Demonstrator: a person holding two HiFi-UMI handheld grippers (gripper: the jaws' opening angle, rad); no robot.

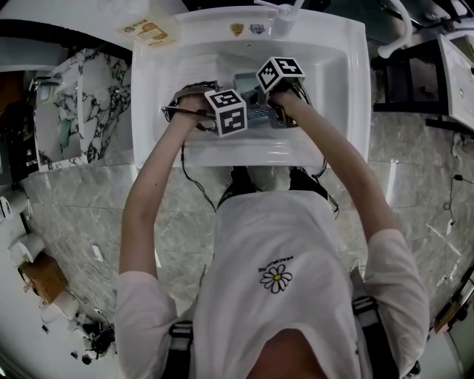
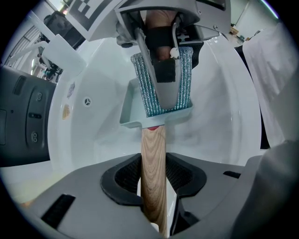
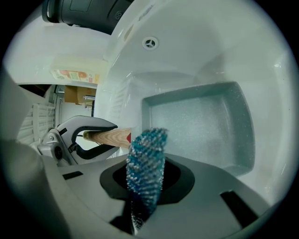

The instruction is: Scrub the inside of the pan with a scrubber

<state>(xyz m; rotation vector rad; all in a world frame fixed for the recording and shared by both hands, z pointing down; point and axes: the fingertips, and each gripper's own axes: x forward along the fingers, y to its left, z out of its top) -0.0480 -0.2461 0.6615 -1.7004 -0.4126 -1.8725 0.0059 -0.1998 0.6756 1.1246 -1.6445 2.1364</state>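
Note:
A pale teal square pan (image 3: 201, 126) lies in the white sink (image 1: 341, 89), tilted, with its inside facing my right gripper. My left gripper (image 2: 154, 182) is shut on the pan's wooden handle (image 2: 154, 168), which runs up between the pads to the pan (image 2: 133, 109). My right gripper (image 3: 147, 179) is shut on a blue and silver mesh scrubber (image 3: 145, 172). In the left gripper view the scrubber (image 2: 184, 84) hangs over the pan's inside by the handle-side wall. I cannot tell whether it touches the pan. The marker cubes (image 1: 226, 111) hide both sets of jaws in the head view.
The sink basin curves up closely around the pan on all sides, with an overflow hole (image 3: 149, 43) in the far wall. A faucet (image 1: 284, 15) stands at the back rim. A flat printed packet (image 1: 148, 31) lies on the back left corner of the sink.

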